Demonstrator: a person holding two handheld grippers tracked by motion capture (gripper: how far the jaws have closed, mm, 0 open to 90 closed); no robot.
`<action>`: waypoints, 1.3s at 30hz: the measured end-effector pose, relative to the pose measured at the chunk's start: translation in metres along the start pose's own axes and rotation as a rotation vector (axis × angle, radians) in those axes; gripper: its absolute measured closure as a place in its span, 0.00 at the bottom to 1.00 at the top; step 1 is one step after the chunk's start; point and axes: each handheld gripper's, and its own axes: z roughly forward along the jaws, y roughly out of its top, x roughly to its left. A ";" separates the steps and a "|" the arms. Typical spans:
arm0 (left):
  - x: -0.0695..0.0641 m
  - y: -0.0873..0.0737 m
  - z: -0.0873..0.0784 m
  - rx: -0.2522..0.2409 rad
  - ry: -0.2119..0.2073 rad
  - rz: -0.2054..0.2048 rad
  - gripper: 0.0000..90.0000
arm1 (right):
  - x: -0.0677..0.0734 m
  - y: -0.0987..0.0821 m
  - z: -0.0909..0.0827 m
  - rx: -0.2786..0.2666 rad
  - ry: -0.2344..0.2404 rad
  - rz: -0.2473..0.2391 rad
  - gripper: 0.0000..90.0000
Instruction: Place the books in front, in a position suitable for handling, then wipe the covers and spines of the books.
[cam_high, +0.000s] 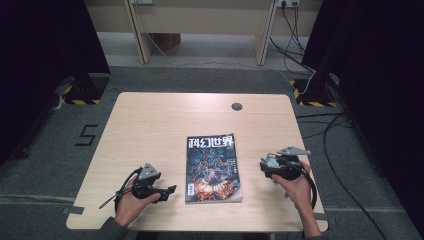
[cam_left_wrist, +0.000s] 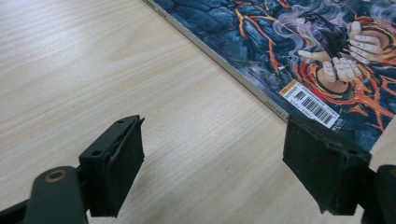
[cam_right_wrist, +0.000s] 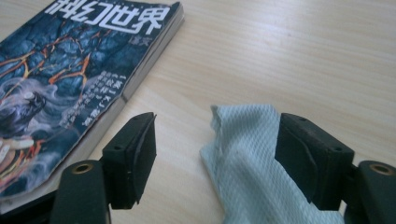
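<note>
Magazine (cam_high: 213, 169) lies flat near the middle of the table (cam_high: 150, 125), cover up, between my two hands. My left gripper (cam_high: 167, 191) sits released beside its lower left corner, the barcode (cam_left_wrist: 310, 104) plain between the spread jaws. My right gripper (cam_right_wrist: 215, 154) is released too; its view reveals a white paper towel (cam_right_wrist: 247, 158) lying against one jaw.

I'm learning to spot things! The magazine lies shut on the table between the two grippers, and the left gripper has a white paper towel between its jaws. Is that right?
Almost. The paper towel is at the right gripper, not the left; the right gripper view shows it lying between those open jaws. The left gripper has bare table between its jaws. The magazine does lie shut between the two.
</note>
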 end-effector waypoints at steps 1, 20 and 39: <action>0.000 0.000 0.000 0.006 0.001 0.000 0.22 | -0.002 -0.004 -0.003 -0.002 -0.009 -0.001 0.36; 0.009 -0.004 0.004 0.055 0.035 0.001 0.21 | -0.021 -0.025 -0.013 0.022 -0.022 -0.005 0.59; -0.029 0.006 0.026 0.003 -0.068 0.020 0.22 | -0.035 -0.033 0.003 0.092 -0.025 0.010 0.59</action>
